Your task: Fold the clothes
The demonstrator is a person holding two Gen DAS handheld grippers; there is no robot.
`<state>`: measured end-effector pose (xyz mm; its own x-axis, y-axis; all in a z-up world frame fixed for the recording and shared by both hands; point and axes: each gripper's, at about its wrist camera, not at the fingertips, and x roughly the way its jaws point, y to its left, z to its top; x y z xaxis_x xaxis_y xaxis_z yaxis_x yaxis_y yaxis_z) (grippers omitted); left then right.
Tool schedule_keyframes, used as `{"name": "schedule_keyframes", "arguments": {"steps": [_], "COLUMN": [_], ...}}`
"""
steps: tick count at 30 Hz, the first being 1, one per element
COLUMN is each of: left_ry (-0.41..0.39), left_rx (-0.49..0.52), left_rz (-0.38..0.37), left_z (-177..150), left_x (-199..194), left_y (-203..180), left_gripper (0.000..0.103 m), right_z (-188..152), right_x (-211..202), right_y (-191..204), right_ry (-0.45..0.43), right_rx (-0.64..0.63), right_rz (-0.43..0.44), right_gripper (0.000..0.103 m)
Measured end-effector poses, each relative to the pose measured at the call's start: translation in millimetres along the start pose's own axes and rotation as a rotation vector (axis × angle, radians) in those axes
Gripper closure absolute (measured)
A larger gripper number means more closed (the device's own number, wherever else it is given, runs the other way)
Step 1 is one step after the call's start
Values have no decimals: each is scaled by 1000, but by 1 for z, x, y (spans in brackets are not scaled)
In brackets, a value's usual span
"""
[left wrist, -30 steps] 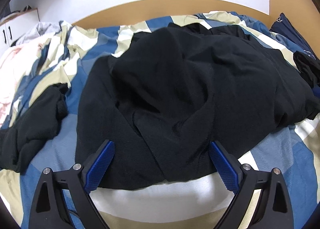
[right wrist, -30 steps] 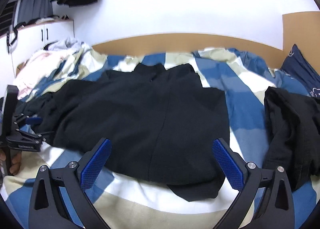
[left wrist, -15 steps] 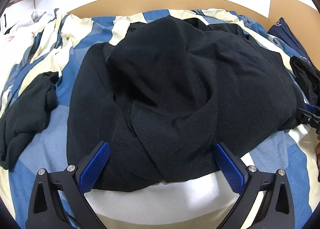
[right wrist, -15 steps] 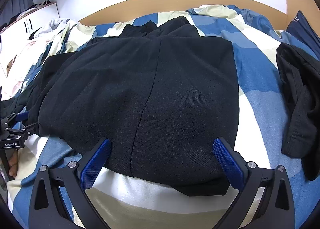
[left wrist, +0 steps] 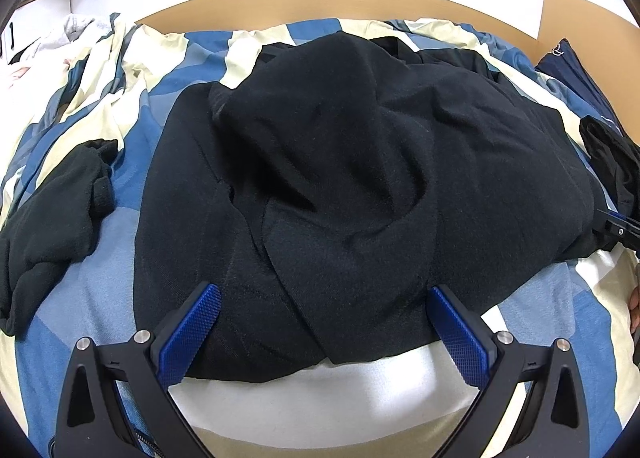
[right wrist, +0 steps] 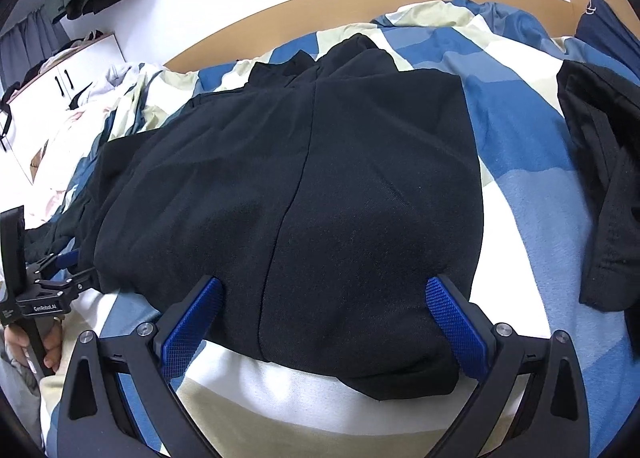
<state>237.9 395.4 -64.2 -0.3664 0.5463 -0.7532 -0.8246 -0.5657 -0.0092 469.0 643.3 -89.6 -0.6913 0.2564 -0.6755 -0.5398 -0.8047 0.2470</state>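
Observation:
A large black garment [left wrist: 340, 178] lies spread and rumpled on the bed, with a fold running across its middle. My left gripper [left wrist: 324, 322] stands open over its near hem, blue pads on either side of the cloth. In the right wrist view the same black garment [right wrist: 320, 198] looks smoother, with a seam down its middle. My right gripper [right wrist: 324, 314] is open astride the near edge. The left gripper [right wrist: 52, 290] shows at the far left of that view, held by a hand [right wrist: 48, 346].
The bed carries a blue, cream and white checked cover [left wrist: 120, 258]. A crumpled black garment [left wrist: 52, 218] lies to the left, another dark garment [right wrist: 600, 198] to the right. A wooden headboard [left wrist: 320, 2] and white wall lie behind; a white cabinet [right wrist: 60, 86] stands at left.
Both grippers have moved forward and lower toward the near edge of the black garment, which now fills more of each view. Both remain open.

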Motion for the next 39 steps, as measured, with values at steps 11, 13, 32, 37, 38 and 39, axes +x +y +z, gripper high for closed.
{"name": "schedule_keyframes", "arguments": {"steps": [11, 13, 32, 37, 38, 39], "left_ry": [5, 5, -80, -125, -138, -154], "left_rx": [-9, -10, -197, -408, -429, -447], "left_rz": [-15, -16, -61, -184, -175, -138], "left_z": [0, 0, 0, -5, -6, -7], "left_x": [1, 1, -18, -22, -24, -28], "left_y": [2, 2, 40, 78, 81, 83], "left_gripper": [0, 0, 0, 0, 0, 0], "right_z": [-5, -5, -5, -4, -3, -2], "right_x": [-1, -1, 11, 11, 11, 13], "right_y": [0, 3, 36, 35, 34, 32], "right_ry": [5, -2, -6, 2, 4, 7], "right_rx": [-16, -28, -211, -192, -188, -182], "right_rz": [-27, -45, -211, -199, -194, -186], "right_gripper": [0, 0, 0, 0, 0, 0]}}
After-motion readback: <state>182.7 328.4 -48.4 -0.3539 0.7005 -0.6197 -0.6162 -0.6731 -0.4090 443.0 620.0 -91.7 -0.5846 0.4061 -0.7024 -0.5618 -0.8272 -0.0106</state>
